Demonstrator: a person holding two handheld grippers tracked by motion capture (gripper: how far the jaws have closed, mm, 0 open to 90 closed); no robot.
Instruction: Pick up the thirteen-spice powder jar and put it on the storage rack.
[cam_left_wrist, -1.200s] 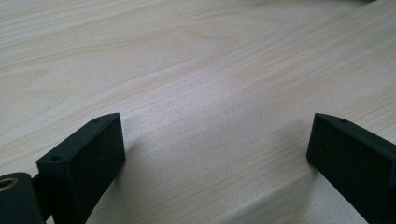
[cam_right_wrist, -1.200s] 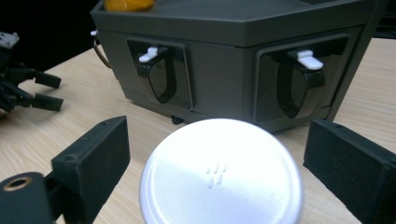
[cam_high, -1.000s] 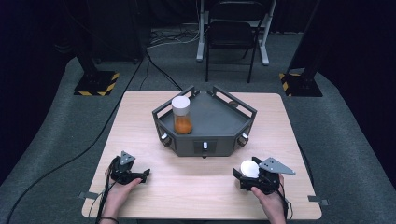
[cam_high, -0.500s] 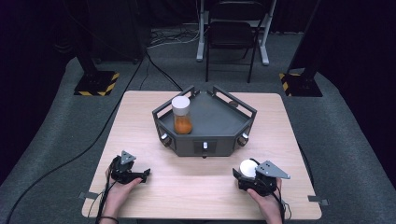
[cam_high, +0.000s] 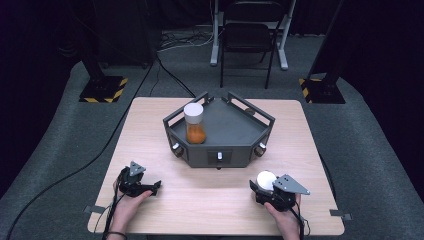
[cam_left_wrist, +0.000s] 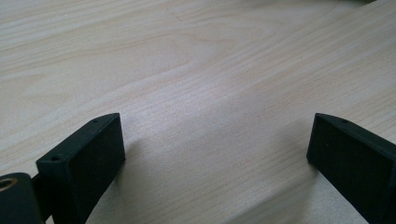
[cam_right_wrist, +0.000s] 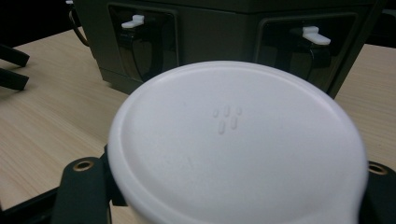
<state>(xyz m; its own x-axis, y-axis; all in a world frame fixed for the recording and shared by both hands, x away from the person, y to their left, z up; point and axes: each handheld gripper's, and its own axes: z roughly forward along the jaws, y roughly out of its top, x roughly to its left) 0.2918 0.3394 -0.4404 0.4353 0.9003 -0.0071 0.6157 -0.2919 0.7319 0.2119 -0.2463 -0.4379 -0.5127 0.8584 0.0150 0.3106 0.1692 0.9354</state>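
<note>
Both grippers are matt black. The left gripper (cam_high: 150, 188) and right gripper (cam_high: 260, 186) each carry a grey three-cornered plate on top, and a thin black cable trails back from each past the wrist. The jaws are blocky black wedges with small screw holes; brass-ringed holes sit at their bases. A dark band circles the left wrist

The person's left hand (cam_high: 125, 202) rests at the near left of the table, its black two-jaw left gripper (cam_high: 156, 185) lying low with jaws spread wide apart. The right hand (cam_high: 285, 220) holds the black right gripper (cam_high: 261, 186), whose jaws have just been closing around a white-lidded container (cam_right_wrist: 238, 144).
</note>
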